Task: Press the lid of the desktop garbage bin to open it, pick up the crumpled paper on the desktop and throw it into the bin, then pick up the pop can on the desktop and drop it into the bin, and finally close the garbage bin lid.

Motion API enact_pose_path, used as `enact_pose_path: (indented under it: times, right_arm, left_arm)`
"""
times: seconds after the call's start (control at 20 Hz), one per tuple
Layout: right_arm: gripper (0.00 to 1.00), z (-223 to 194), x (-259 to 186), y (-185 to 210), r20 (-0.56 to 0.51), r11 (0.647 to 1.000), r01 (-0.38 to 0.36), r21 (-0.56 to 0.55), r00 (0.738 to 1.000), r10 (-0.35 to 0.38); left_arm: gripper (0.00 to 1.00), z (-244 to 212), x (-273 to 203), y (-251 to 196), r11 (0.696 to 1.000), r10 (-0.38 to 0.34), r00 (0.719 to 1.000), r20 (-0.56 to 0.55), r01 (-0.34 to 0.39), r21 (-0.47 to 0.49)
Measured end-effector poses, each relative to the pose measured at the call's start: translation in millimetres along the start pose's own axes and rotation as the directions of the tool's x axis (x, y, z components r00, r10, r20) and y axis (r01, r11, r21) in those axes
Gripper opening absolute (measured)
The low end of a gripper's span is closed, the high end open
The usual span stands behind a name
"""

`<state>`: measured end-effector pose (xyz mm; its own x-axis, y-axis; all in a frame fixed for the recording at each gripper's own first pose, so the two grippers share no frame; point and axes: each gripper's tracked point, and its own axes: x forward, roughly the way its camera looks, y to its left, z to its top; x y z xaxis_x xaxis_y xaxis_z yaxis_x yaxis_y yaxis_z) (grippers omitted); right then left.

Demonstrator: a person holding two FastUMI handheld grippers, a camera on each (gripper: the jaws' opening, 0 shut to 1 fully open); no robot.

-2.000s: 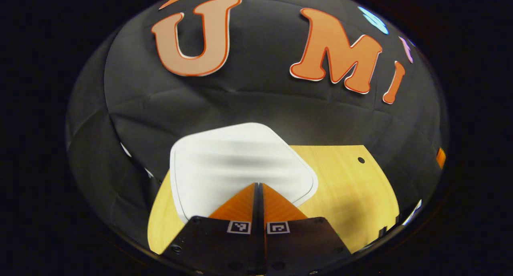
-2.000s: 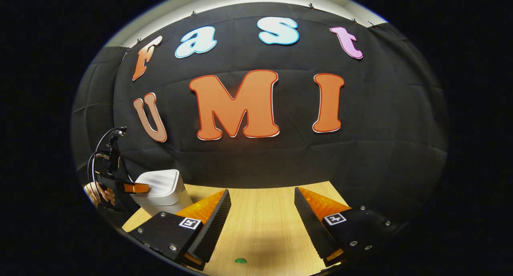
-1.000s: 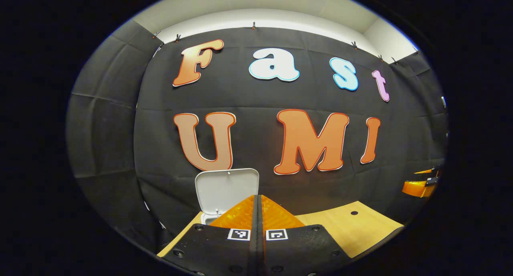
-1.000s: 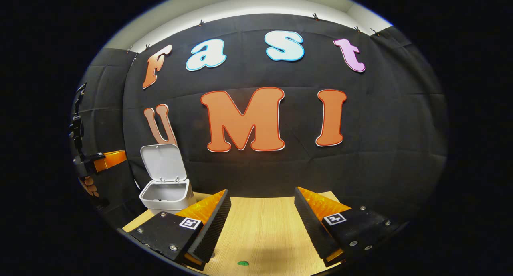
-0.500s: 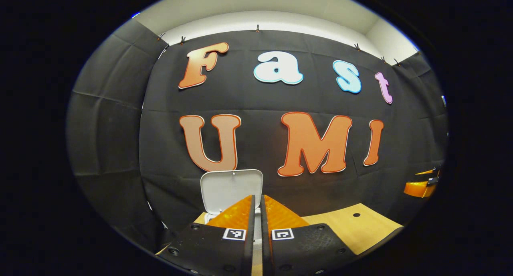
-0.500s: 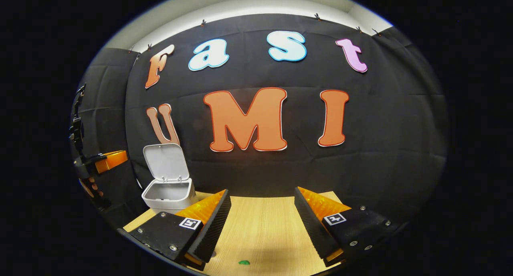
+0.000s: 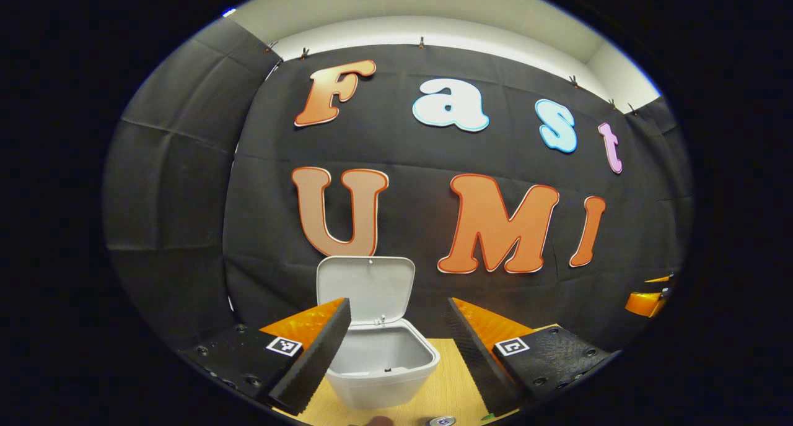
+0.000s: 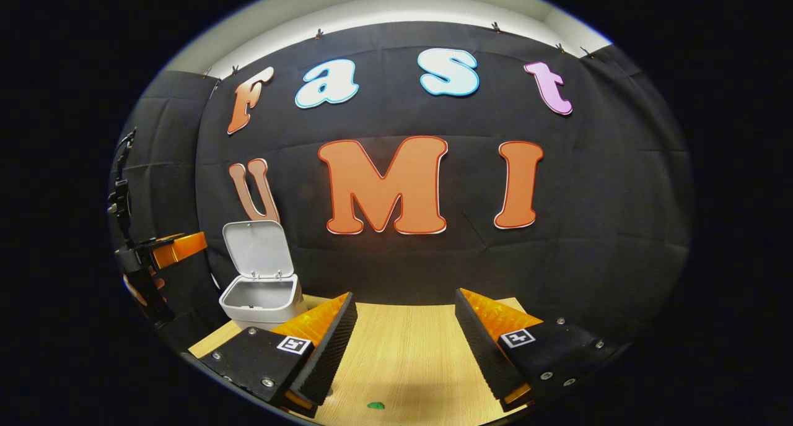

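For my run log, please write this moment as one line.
bin lid: open, upright | bin: on table | left gripper: open, empty | right gripper: open, empty

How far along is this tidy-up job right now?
Step one looks done: the bin stands with its lid flipped up, and what shows of its inside looks bare. Both the left gripper and right gripper are open and hold nothing. Left to do: the crumpled paper, the pop can at the view's bottom edge, then closing the lid.

Pop can (image 7: 441, 421) cut off at bottom edge, below garbage bin (image 7: 381, 367); top barely visible. Brown blob (image 7: 378, 421) beside the can, too clipped to identify.
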<state>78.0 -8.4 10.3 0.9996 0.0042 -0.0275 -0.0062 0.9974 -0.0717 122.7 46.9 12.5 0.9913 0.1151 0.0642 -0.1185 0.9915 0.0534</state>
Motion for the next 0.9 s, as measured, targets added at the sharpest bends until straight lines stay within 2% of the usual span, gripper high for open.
enact_pose_path:
  times: [0.25, 0.45, 0.7, 0.9]
  right_arm:
    - [0.95, -9.1, 3.0, 5.9, -0.022, 1.0, -0.014, -0.017, 1.0, 0.013]
    - [0.95, -30.5, 9.3, 10.4, -0.07, 0.999, -0.026, -0.028, 0.997, 0.024]
    - [0.95, -89.4, 26.1, 16.7, -0.201, 0.997, -0.036, -0.068, 0.979, 0.021]
    - [0.95, -153.8, 41.7, 22.5, -0.338, 0.994, -0.043, -0.101, 0.941, 0.007]
  left_arm:
    - [0.95, 6.5, -2.7, 5.7, 1.0, 0.008, 1.0, 0.026, -0.009, 0.029]
    - [0.95, -0.6, -4.7, 3.1, 1.0, -0.011, 1.0, 0.013, 0.011, 0.007]
    - [0.95, -5.3, -6.7, 9.8, 0.998, -0.007, 1.0, 0.025, 0.005, 0.059]
    - [0.95, -13.9, -5.2, 17.3, 0.996, -0.006, 1.0, 0.018, 0.004, 0.084]
